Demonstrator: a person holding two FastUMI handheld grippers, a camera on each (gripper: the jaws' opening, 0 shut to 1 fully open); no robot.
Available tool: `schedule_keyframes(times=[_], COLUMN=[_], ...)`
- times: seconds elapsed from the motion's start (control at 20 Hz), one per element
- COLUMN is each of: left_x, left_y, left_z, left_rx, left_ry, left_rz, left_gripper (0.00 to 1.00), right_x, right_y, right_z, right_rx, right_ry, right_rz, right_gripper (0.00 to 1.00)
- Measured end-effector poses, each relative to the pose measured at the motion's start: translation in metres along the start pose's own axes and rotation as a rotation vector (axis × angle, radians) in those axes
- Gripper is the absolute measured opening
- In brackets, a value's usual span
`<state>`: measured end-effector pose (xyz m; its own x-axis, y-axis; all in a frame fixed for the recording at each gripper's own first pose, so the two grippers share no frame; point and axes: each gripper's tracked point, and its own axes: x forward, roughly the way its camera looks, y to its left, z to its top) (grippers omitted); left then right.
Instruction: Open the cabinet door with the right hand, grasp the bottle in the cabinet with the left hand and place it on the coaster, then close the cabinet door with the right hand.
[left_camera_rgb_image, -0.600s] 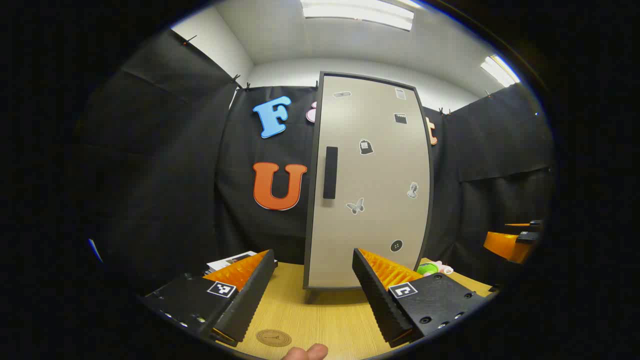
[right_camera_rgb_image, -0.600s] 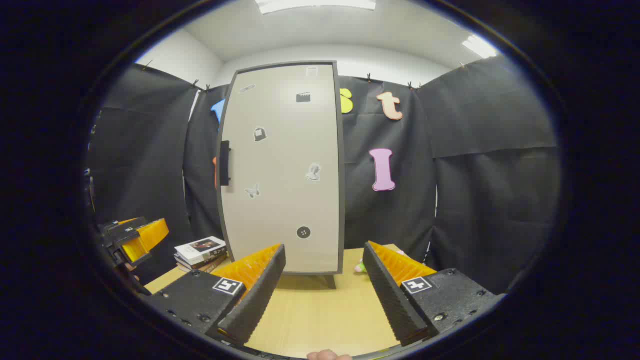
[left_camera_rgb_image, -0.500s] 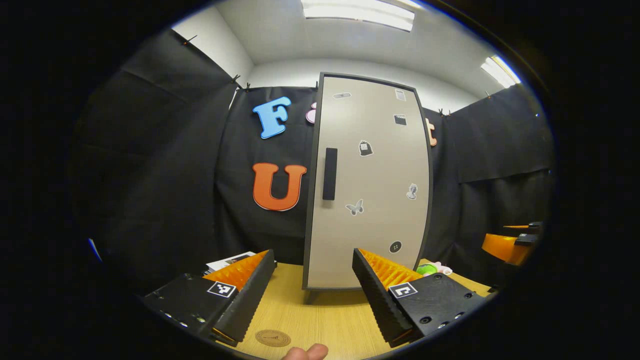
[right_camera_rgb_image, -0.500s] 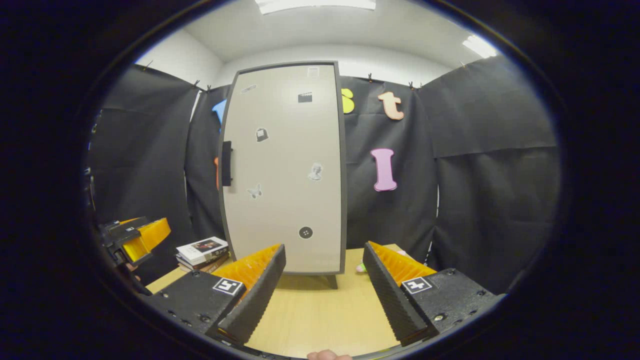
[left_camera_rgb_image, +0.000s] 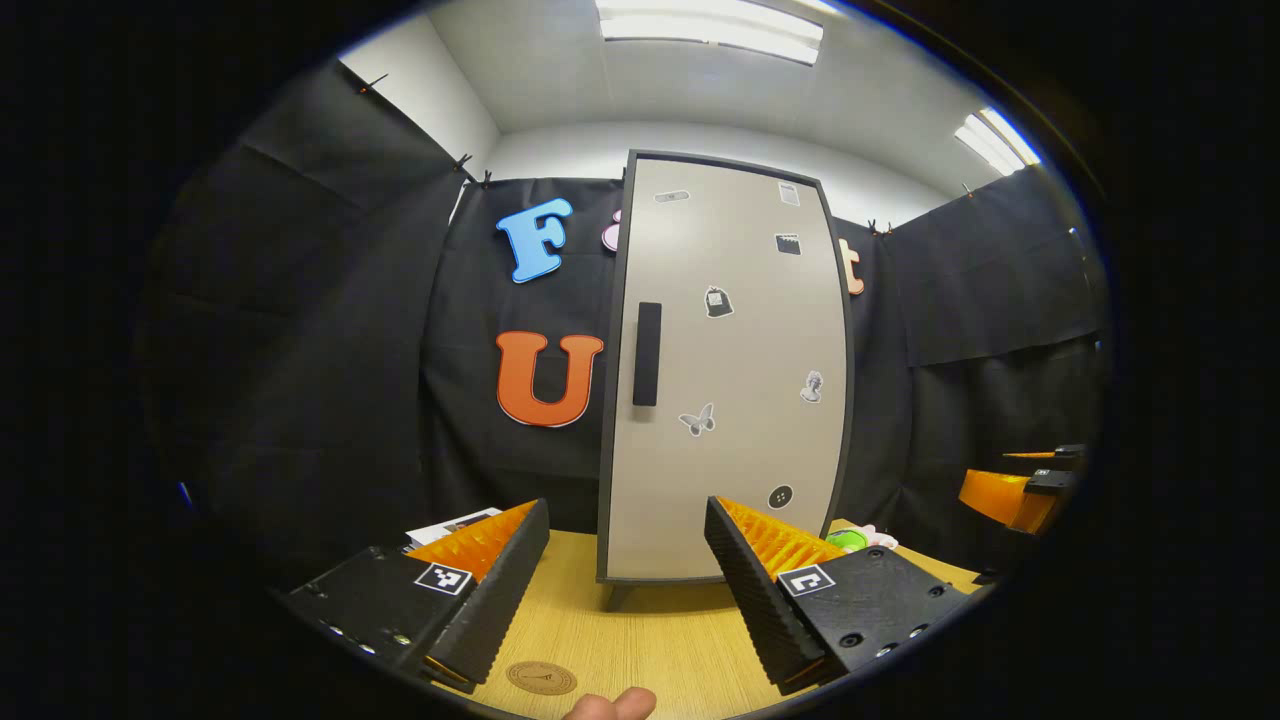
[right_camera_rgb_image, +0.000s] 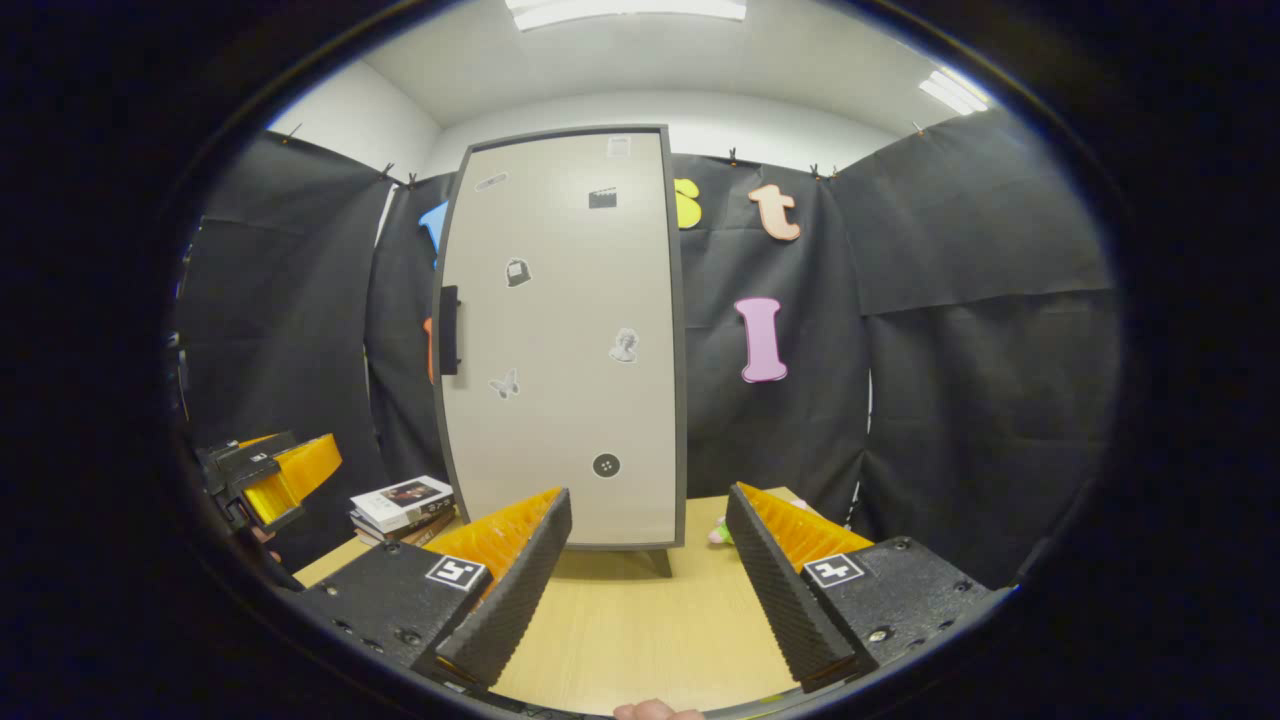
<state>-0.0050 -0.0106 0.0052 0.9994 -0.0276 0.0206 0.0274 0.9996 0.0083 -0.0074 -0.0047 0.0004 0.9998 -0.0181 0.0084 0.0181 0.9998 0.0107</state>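
The tall cabinet (left_camera_rgb_image: 725, 370) stands at the back of the wooden table (left_camera_rgb_image: 650, 640), in the centre of the left gripper view and a little left of centre in the right gripper view, and its grey door (right_camera_rgb_image: 565, 340) is closed, so the bottle must be behind it and cannot be seen. The dark vertical handle (left_camera_rgb_image: 647, 353) sits on the left edge of the door, so I judge the door swings away from that side, which is why the right gripper must reach across to it. The right gripper (right_camera_rgb_image: 650, 560) is at the bottom of its own view with its fingers spread wide and holding nothing, well apart from the handle. The left gripper (left_camera_rgb_image: 628, 575) also has wide, empty fingers and waits low over the table. The small round coaster (left_camera_rgb_image: 541, 678) lies at the bottom of the left gripper view, close to that gripper, a convenient place to set the bottle. A stack of books (right_camera_rgb_image: 400, 505) lies at the lower left of the right gripper view, beside the cabinet.
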Motion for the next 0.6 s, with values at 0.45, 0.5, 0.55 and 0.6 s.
schedule_keyframes(times=[0.45, 0.5, 0.55, 0.6], left_x=[-0.0041, -0.0040, -0.0051, -0.0061], left_y=[-0.0010, -0.0008, -0.0006, -0.0005], left_z=[0.0004, 0.0011, 0.0019, 0.0028], left_rx=[0.003, 0.004, 0.005, 0.007], left_ry=[0.001, -0.001, -0.004, -0.006], left_rz=[-0.001, 0.000, 0.000, 0.001], left_gripper=[0.95, 0.95, 0.95, 0.95], right_x=[-0.0062, -0.0061, -0.0066, -0.0065], right_y=[0.0010, 0.0011, 0.0006, 0.0007], right_z=[0.0009, 0.0003, 0.0021, 0.0028], right_rx=[0.000, 0.001, 0.002, 0.004], right_ry=[-0.002, -0.003, -0.005, -0.007], right_rz=[-0.001, -0.002, -0.002, -0.002], right_gripper=[1.00, 0.98, 1.00, 0.98])
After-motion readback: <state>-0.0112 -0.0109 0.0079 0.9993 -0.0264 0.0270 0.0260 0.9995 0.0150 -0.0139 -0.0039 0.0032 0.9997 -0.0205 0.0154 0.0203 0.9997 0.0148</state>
